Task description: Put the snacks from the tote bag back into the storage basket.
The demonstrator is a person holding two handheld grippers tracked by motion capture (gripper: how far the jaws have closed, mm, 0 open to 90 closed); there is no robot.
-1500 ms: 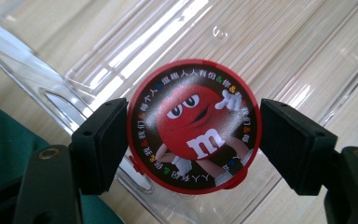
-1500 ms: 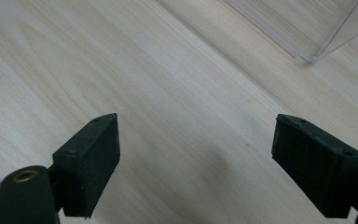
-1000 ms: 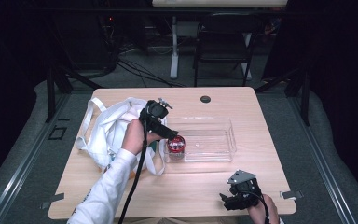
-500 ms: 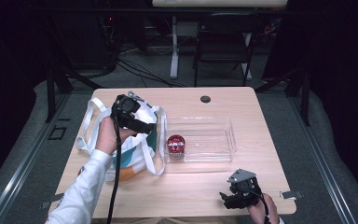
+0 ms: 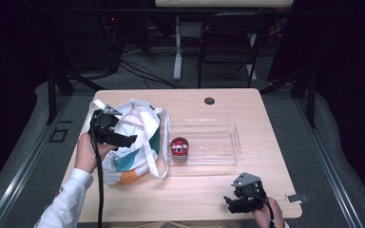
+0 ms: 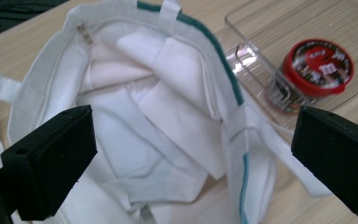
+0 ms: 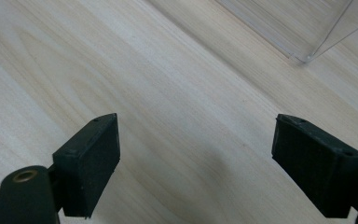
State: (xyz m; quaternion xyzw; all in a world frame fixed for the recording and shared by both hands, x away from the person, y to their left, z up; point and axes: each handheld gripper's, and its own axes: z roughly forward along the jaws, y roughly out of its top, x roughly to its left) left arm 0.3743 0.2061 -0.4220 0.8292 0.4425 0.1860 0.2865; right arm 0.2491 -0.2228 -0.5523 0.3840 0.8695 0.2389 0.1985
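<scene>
on the left half of the wooden table (image 5: 266,142), in the high view, the white tote bag (image 5: 138,137) lay slumped with its mouth facing up, and the left gripper (image 5: 111,133) hovered over its left part, held in a hand coming in from the near-left. just right of the bag stood a clear plastic tray (image 5: 218,137) with a red-lidded jar (image 5: 179,147) in its left end, close against the bag's side. the right gripper (image 5: 240,202) sat low at the near edge, well apart from everything. in the left gripper view, the jaws were spread wide and empty, framing the open bag (image 6: 135,116), whose inside showed folded white cloth and a strap; the jar (image 6: 314,70) showed beyond, inside the tray (image 6: 256,42). if the step was reaching into the bag, it seemed best to come down straight through the mouth, keep clear of the loose straps and the teal-edged hem, and close only once something solid sat between the pads, since the folds could easily be pinched instead. in the right gripper view, the jaws stood wide apart over bare table (image 7: 168,93), touching nothing, with a corner of the tray (image 7: 317,32) at the far right.
</scene>
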